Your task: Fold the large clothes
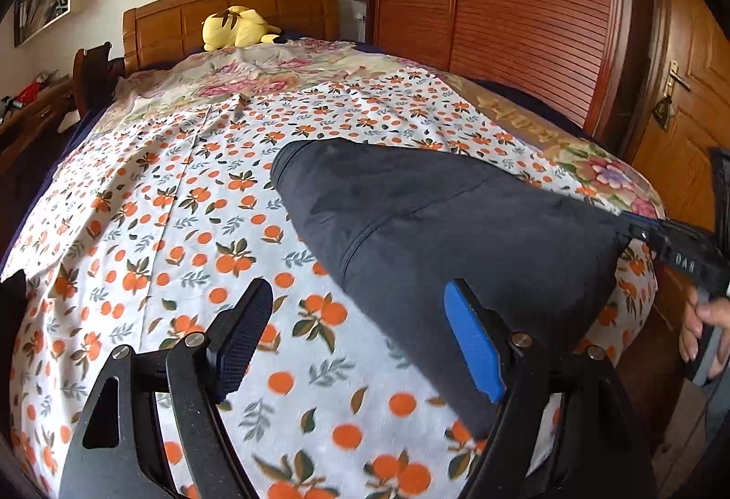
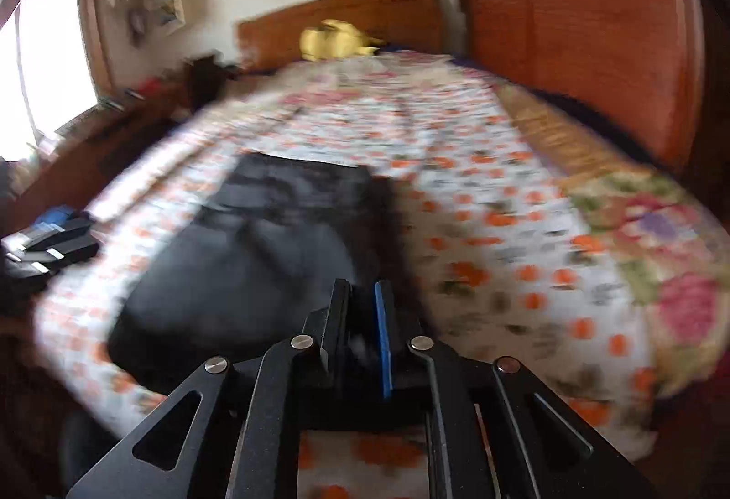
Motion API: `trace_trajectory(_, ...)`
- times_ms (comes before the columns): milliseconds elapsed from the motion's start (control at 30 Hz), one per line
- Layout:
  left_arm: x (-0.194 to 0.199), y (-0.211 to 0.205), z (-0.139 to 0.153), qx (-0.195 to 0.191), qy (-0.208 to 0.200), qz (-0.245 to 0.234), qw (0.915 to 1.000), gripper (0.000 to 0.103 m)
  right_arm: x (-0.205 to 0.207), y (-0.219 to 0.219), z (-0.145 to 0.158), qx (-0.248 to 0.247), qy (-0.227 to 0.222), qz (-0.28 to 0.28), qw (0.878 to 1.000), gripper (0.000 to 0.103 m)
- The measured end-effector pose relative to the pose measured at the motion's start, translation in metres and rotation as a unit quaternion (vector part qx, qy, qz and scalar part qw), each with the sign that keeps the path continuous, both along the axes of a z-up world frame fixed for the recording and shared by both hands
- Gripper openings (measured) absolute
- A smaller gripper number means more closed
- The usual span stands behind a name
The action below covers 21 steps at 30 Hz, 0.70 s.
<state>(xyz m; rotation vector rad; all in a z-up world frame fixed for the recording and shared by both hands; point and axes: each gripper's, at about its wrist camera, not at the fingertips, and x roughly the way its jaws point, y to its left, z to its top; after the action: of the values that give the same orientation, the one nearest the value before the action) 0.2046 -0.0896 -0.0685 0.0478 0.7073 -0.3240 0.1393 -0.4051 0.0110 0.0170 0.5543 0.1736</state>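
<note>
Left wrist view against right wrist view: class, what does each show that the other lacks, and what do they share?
Left only: a door handle, a hand holding the right gripper, which pinches the dark garment; the left gripper open.
Right only: a bright window.
Both: the garment, orange-print sheet, yellow plush toy, headboard.

bed (image 1: pixel 511 97), orange-print sheet (image 1: pixel 159 225), dark garment (image 1: pixel 433 216)
</note>
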Motion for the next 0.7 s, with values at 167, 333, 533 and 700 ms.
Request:
trace_trajectory(167, 0.008, -0.012, -0.004, 0.008, 0.008, -0.006, 0.9999, 0.078, -0.014, -0.009, 0.006, 0.037, -0.011, 0.012, 0.999, 0.014)
trace_trajectory(333, 0.006, -0.016, -0.007, 0.015, 0.010, -0.010, 0.9998, 0.078, -0.016, 0.015, 0.019, 0.029, -0.037, 0.038, 0.998, 0.015)
trace_trajectory(533, -0.001, -0.001, -0.008, 0.012, 0.008, 0.004, 0.9999, 0.078, -0.002, 0.068, 0.026, 0.032, -0.035, 0.111, 0.993, 0.028)
trace_trajectory(700, -0.009, 0.021, -0.010, 0.014, 0.009, 0.021, 0.9996, 0.078, 0.006, 0.110, 0.015, 0.023, -0.014, 0.164, 0.986, 0.040)
